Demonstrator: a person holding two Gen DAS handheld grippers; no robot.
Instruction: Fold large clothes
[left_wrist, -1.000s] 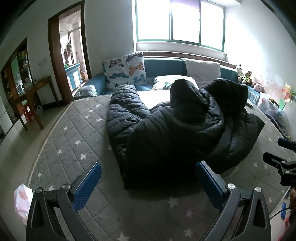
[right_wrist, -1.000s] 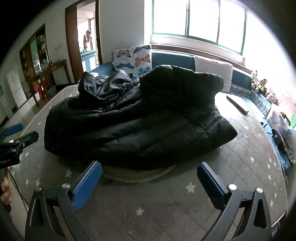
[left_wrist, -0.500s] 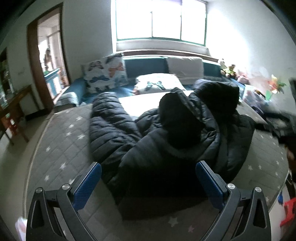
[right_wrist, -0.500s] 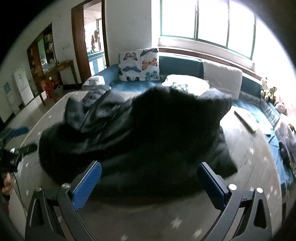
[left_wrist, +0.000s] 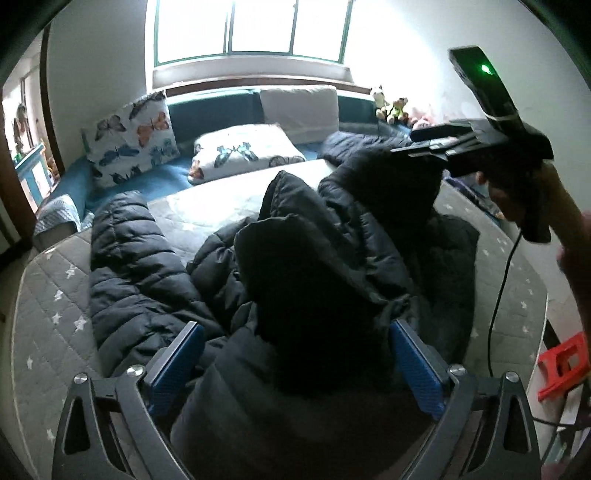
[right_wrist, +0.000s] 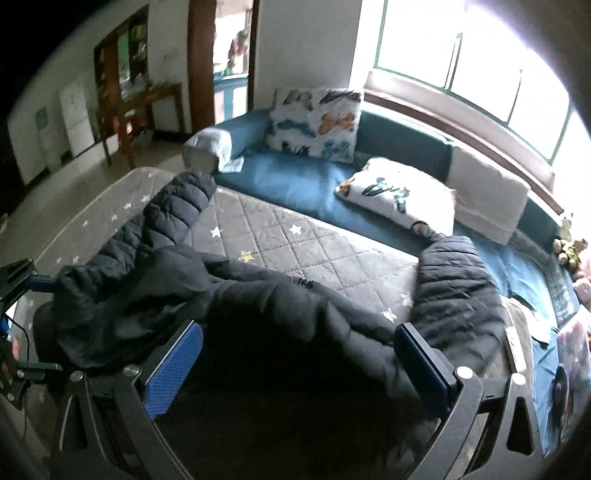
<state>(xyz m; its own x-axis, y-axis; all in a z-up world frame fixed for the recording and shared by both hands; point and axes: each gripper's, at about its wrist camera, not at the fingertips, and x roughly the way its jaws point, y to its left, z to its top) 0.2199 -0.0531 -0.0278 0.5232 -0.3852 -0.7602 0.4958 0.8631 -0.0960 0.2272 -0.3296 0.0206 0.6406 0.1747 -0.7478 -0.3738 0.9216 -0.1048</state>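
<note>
A large black puffer jacket (left_wrist: 295, 258) lies crumpled on a grey star-quilted mattress (left_wrist: 48, 317). My left gripper (left_wrist: 295, 362) is open, low over the jacket's near part, with dark fabric between its blue pads (left_wrist: 177, 362). My right gripper (right_wrist: 299, 362) is open too, close over the jacket (right_wrist: 258, 310), whose two sleeves (right_wrist: 173, 206) spread left and right. The right gripper's body (left_wrist: 491, 140) shows in the left wrist view, held up at the right. The left gripper's side (right_wrist: 18, 280) shows at the left edge of the right wrist view.
A blue sofa (right_wrist: 295, 177) with butterfly pillows (right_wrist: 314, 122) and a white cushion (right_wrist: 484, 199) runs behind the mattress under a window. Soft toys (left_wrist: 391, 107) sit at the far right. A red stool (left_wrist: 565, 362) stands on the floor. A doorway (right_wrist: 229, 62) and wooden table (right_wrist: 147, 103) lie left.
Both grippers have moved forward and down onto the jacket. The right gripper has swung up and over the jacket's far side. The jacket now fills the space between both pairs of fingers.
</note>
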